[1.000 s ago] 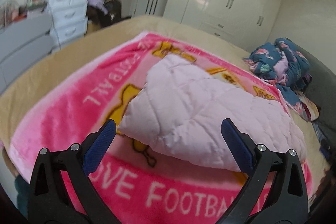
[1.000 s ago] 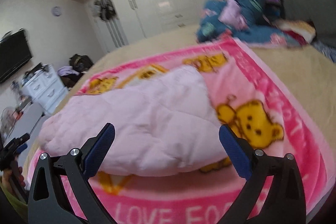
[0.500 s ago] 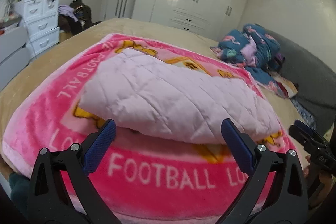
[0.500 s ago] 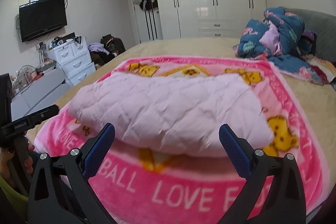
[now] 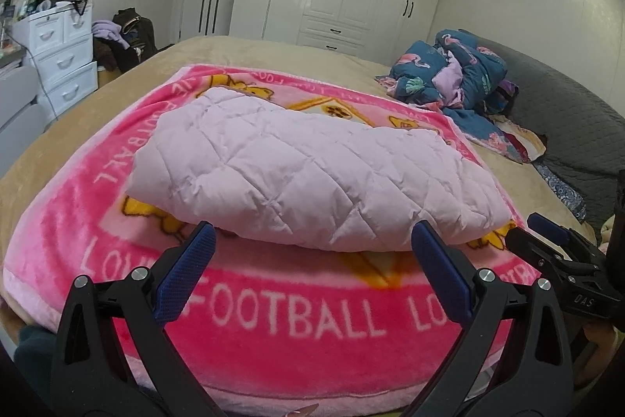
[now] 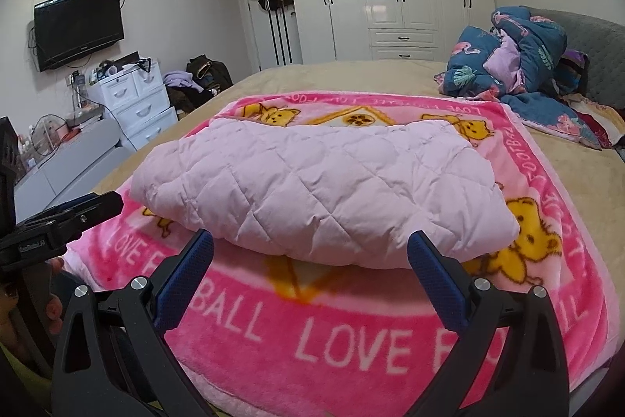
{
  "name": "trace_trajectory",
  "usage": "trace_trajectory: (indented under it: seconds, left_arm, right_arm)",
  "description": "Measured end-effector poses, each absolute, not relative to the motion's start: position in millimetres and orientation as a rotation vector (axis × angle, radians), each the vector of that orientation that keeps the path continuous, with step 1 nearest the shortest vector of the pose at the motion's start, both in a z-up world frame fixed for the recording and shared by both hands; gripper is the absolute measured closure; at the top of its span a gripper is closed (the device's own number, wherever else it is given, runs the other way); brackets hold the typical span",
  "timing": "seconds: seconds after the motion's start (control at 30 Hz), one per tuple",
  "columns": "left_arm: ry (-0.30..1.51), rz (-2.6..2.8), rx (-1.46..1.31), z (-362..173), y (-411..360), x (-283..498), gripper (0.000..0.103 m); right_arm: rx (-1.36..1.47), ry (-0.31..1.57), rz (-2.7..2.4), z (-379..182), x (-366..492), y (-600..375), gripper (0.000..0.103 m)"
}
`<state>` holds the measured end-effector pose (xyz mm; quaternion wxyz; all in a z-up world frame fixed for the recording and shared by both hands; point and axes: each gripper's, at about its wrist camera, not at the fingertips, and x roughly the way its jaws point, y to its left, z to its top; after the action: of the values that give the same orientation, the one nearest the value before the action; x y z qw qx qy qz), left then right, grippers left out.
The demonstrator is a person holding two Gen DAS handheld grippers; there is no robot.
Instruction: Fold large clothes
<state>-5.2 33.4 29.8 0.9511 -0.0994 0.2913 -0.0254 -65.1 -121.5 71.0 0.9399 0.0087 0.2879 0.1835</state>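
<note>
Two claws are open and empty at this moment, and the folded pale pink quilted garment lies on the pink football blanket on the bed.

In the left wrist view, the left claw [image 5: 312, 261] hangs above the near band of the pink blanket [image 5: 293, 315], its blue pads wide apart and touching nothing. The quilted garment [image 5: 312, 167] lies just ahead, its rounded near fold between the two fingertips and a little beyond them, not in contact. The right claw [image 5: 554, 241] shows at the right edge, beside the garment's right end. I judge that the fold looks nearly complete; a good next step is to lower the claws slowly to the near edge and take all layers together, so that the puffy bundle does not spring open.

In the right wrist view, the right claw [image 6: 310, 257] is also spread and holds nothing. The garment [image 6: 320, 190] sits directly ahead, close but apart from the pads, with the blanket [image 6: 351, 346] under it
</note>
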Motion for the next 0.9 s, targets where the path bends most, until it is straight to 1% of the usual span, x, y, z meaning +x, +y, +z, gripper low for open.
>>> trace_trajectory:
  seconds: [0.9]
  left_arm:
    - [0.614, -0.002, -0.18, 31.1, 33.8, -6.8, 0.009]
  right_arm:
    - [0.027, 0.601, 0.384, 66.4, -62.2, -119.8, 0.004]
